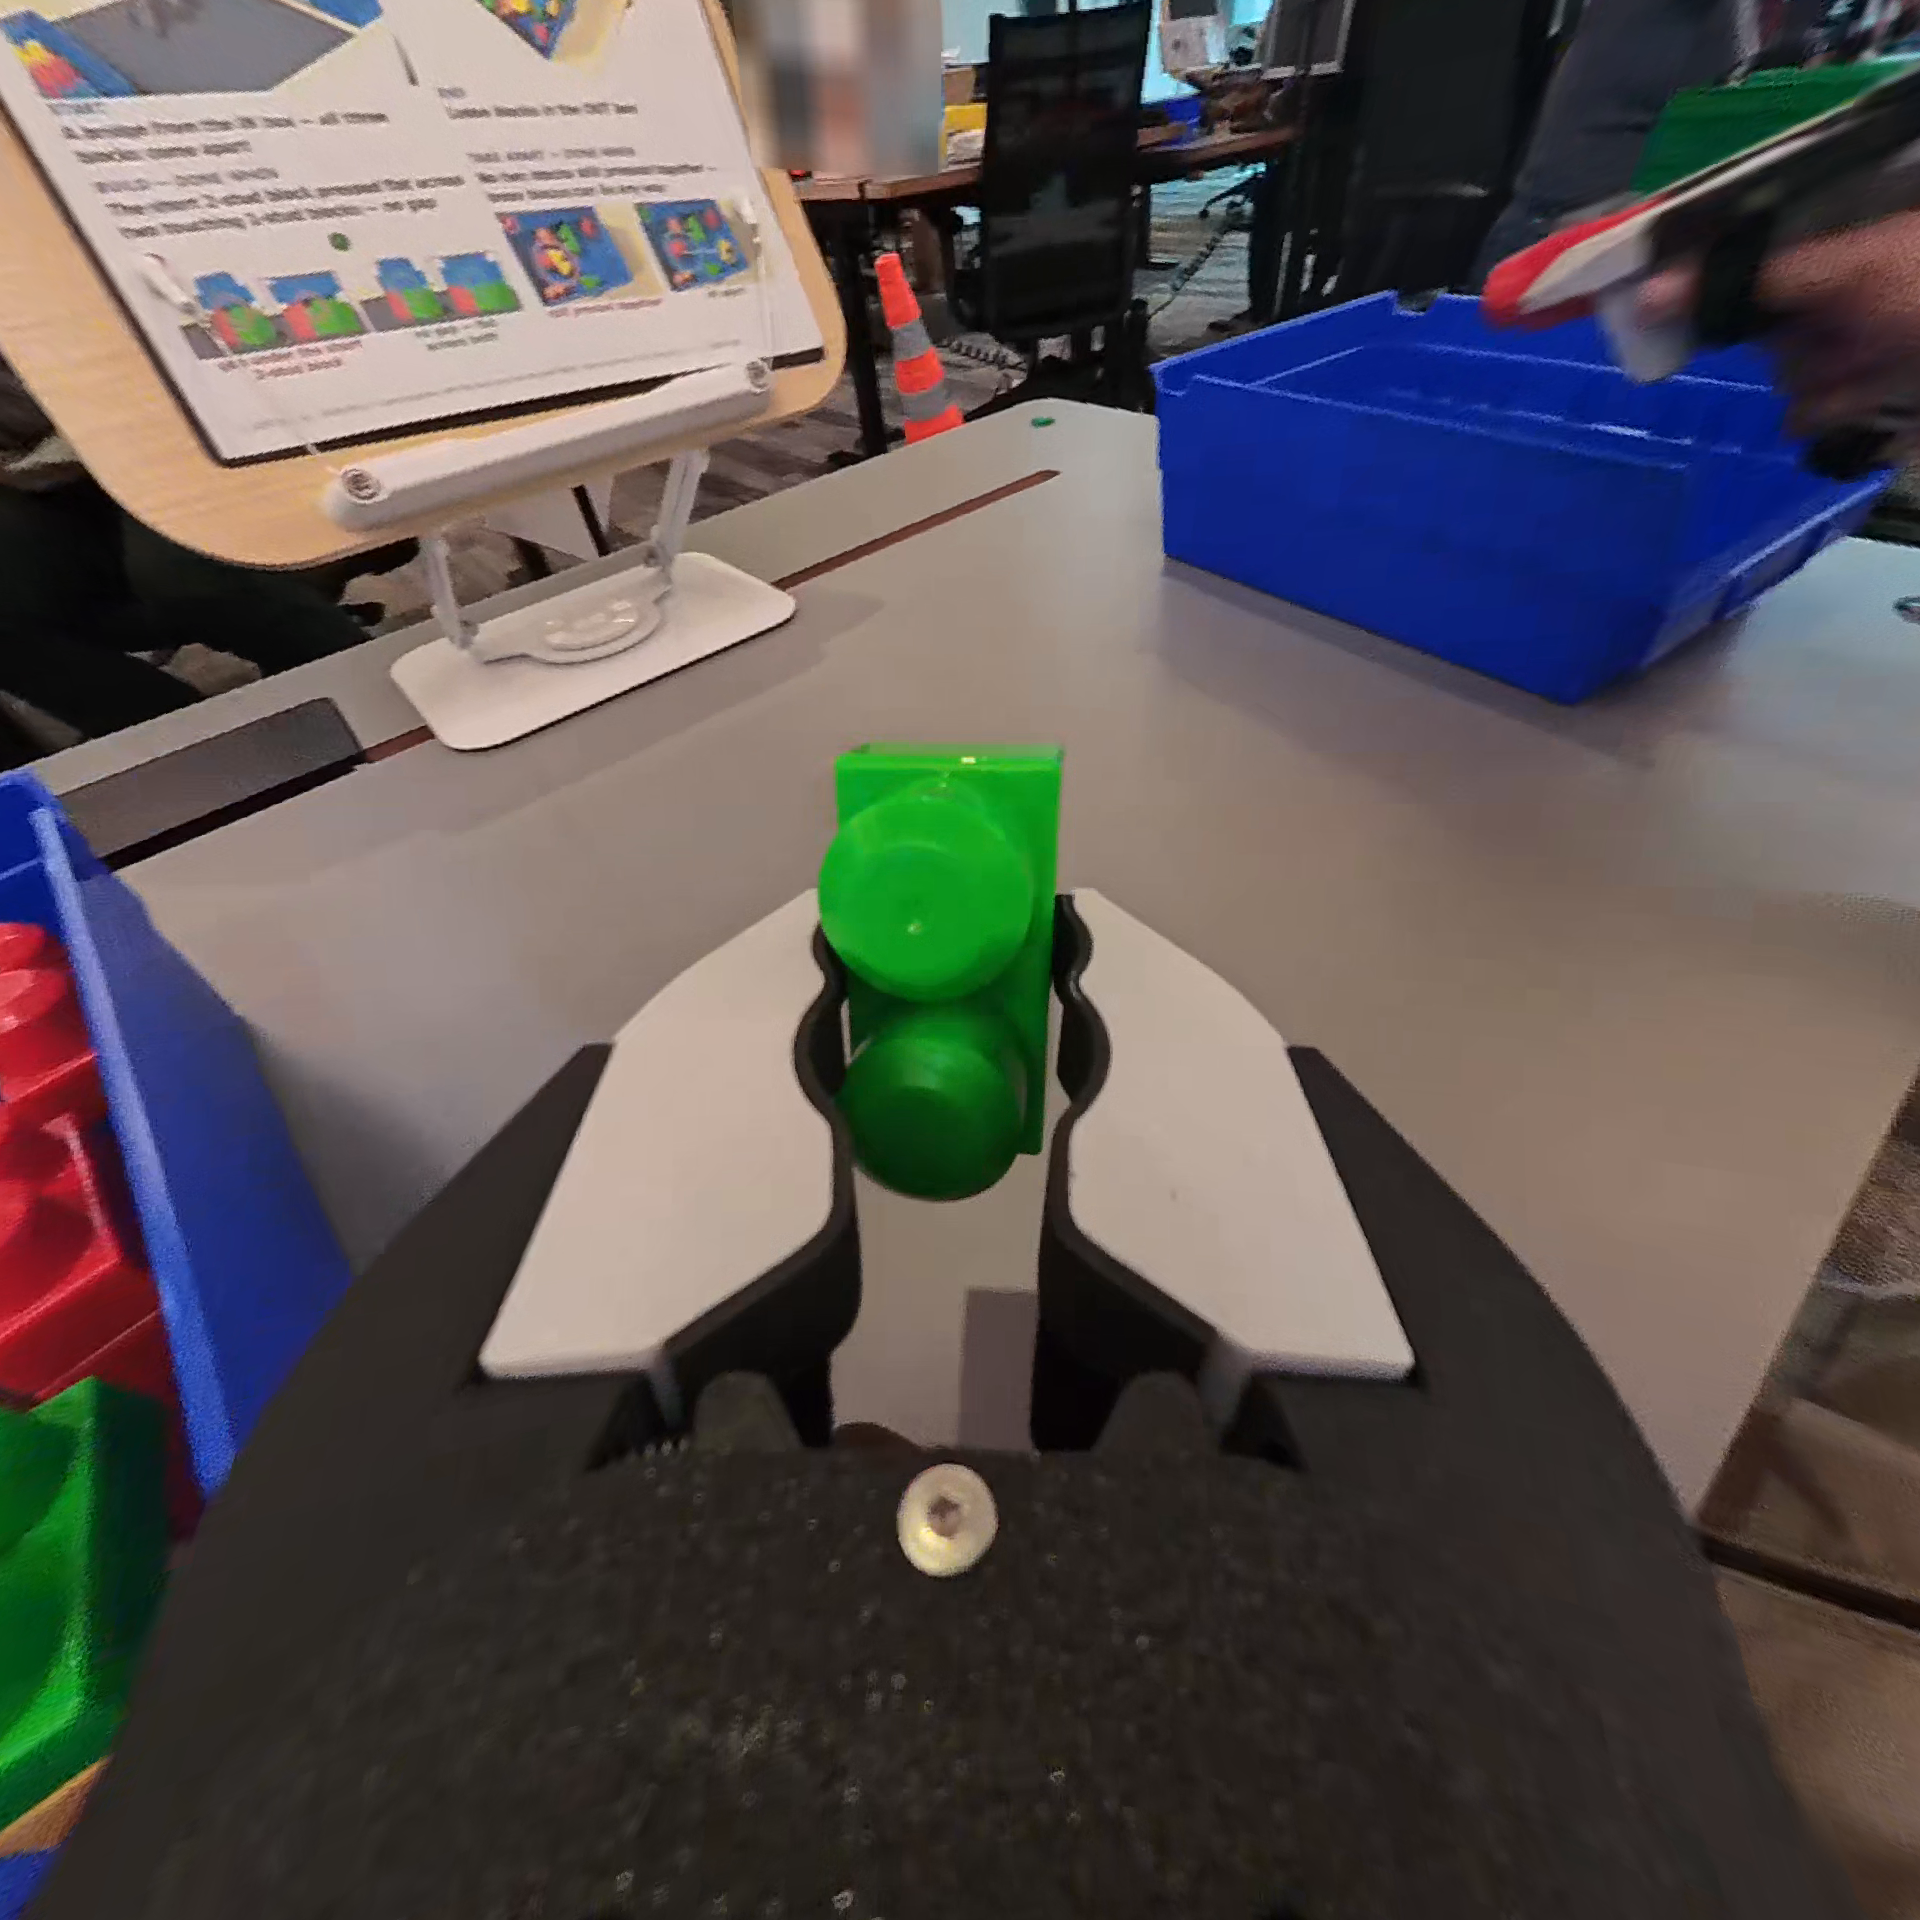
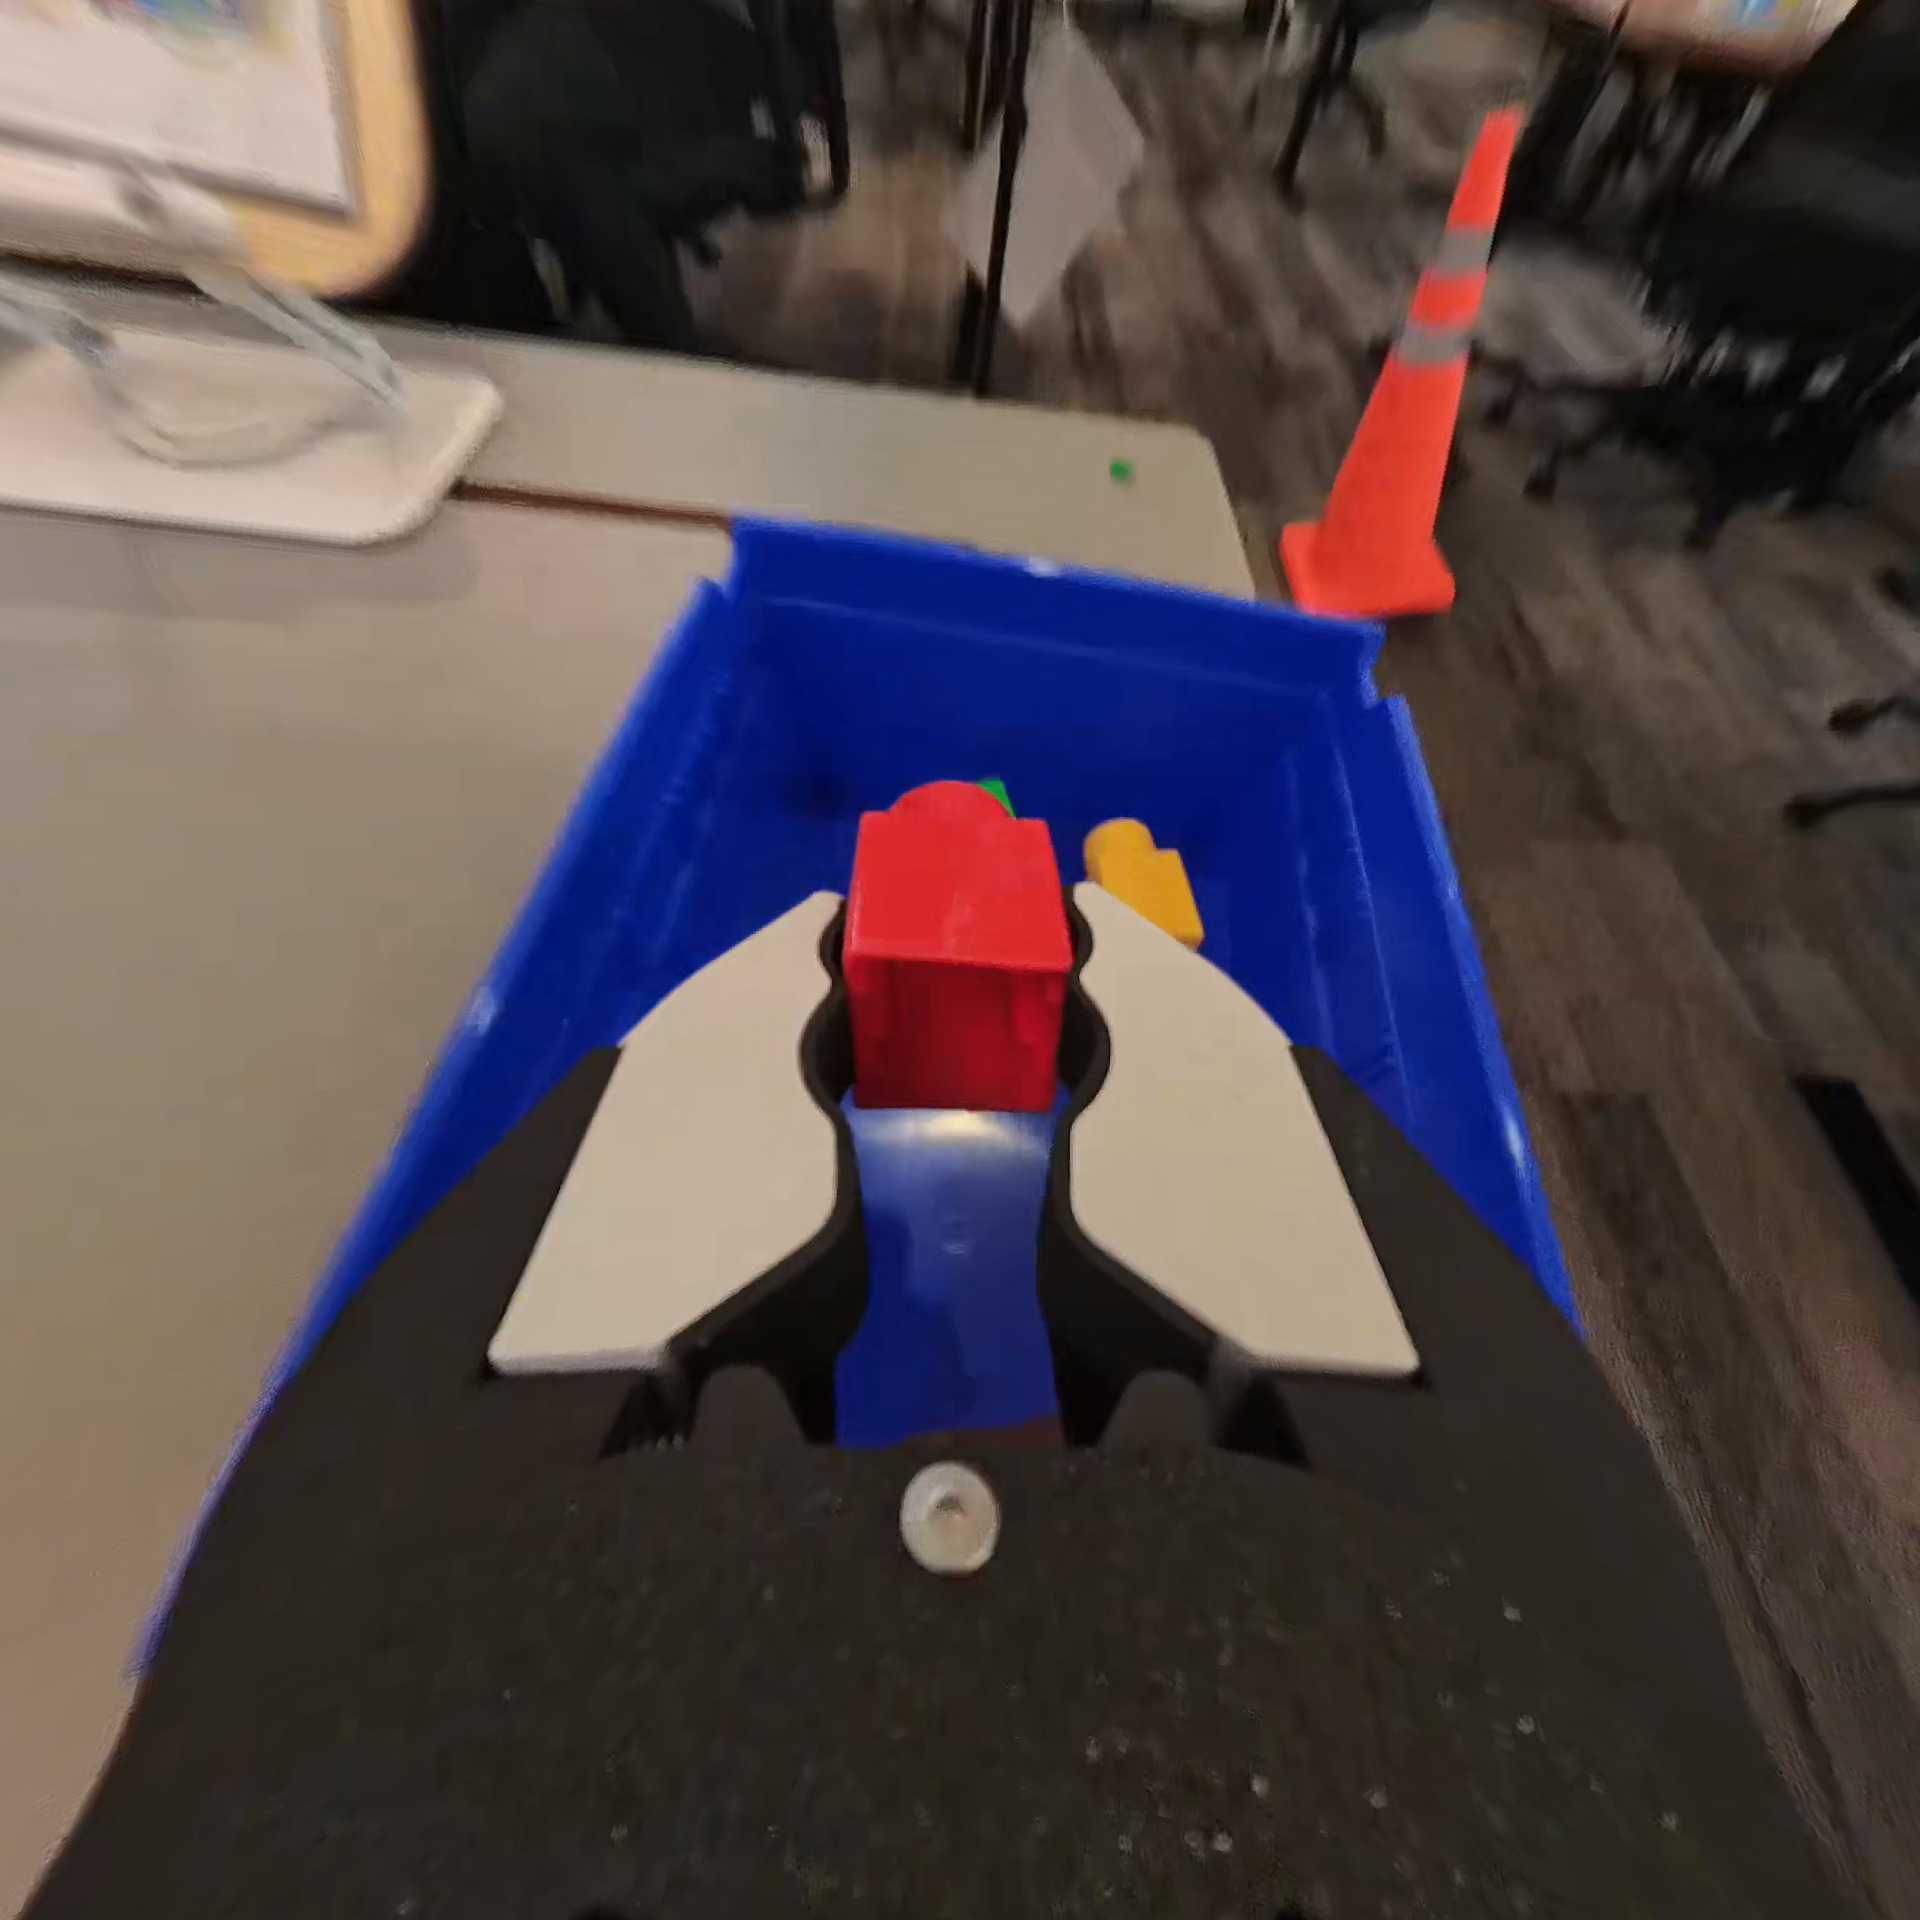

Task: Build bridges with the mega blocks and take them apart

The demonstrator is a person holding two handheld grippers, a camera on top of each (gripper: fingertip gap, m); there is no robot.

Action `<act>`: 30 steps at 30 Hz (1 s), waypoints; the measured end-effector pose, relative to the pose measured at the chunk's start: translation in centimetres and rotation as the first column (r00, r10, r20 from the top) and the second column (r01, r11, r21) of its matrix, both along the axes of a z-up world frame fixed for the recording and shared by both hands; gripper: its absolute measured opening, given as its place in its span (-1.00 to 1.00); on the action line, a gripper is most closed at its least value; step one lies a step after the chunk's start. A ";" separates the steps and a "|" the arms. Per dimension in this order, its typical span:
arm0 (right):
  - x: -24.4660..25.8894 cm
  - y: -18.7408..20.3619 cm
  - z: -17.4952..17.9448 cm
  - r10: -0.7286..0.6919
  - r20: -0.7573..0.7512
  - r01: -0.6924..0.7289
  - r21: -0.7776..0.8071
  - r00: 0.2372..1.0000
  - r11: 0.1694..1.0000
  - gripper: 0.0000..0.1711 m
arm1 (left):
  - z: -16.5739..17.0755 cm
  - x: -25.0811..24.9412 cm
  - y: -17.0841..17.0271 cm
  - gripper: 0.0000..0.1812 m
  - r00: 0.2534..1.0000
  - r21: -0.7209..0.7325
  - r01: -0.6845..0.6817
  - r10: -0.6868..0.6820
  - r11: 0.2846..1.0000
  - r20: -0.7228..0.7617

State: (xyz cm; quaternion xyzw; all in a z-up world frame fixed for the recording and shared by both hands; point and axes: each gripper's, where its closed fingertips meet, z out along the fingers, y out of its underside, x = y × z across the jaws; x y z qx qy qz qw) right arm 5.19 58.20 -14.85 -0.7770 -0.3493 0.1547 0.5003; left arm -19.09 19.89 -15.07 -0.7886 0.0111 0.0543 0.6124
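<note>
My left gripper point(image 1: 951, 935) is shut on a green two-stud block point(image 1: 940, 966), studs facing the camera, held above the grey table point(image 1: 1351, 883). My right gripper point(image 2: 956, 935) is shut on a red block point(image 2: 956, 977) and holds it over a blue bin point(image 2: 1039, 665) at the table's far right corner. A yellow block point(image 2: 1143, 883) lies in that bin, and a bit of green shows behind the red block. The right gripper point(image 1: 1621, 260) also shows blurred above that bin point(image 1: 1455, 520) in the left wrist view.
A second blue bin point(image 1: 135, 1039) at the left edge holds red blocks point(image 1: 42, 1195) and a green block point(image 1: 62, 1558). An instruction board on a white stand point(image 1: 592, 634) is at the back left. An orange cone point(image 2: 1413, 416) stands on the floor beyond the table.
</note>
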 end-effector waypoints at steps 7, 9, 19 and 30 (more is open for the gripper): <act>-1.1 3.9 -8.9 0.019 0.267 0.044 -0.225 0.964 0.973 -0.56 | 0.7 1.2 -0.1 -0.59 0.999 0.021 0.042 -0.042 0.999 -0.011; -1.1 4.1 -10.0 0.011 0.296 0.063 -0.240 0.955 0.969 -0.56 | 0.5 1.3 0.0 -0.59 0.999 0.020 0.041 -0.041 0.999 -0.007; -0.4 4.0 -10.5 -0.013 0.313 0.092 -0.238 0.950 0.967 -0.24 | 0.1 1.3 -0.2 -0.59 0.998 0.008 0.060 -0.060 0.998 0.018; -7.9 -19.1 6.6 0.571 -0.148 -0.535 0.226 0.807 0.814 -0.20 | 2.0 0.2 -0.3 -0.59 0.964 0.085 0.179 -0.192 0.980 0.182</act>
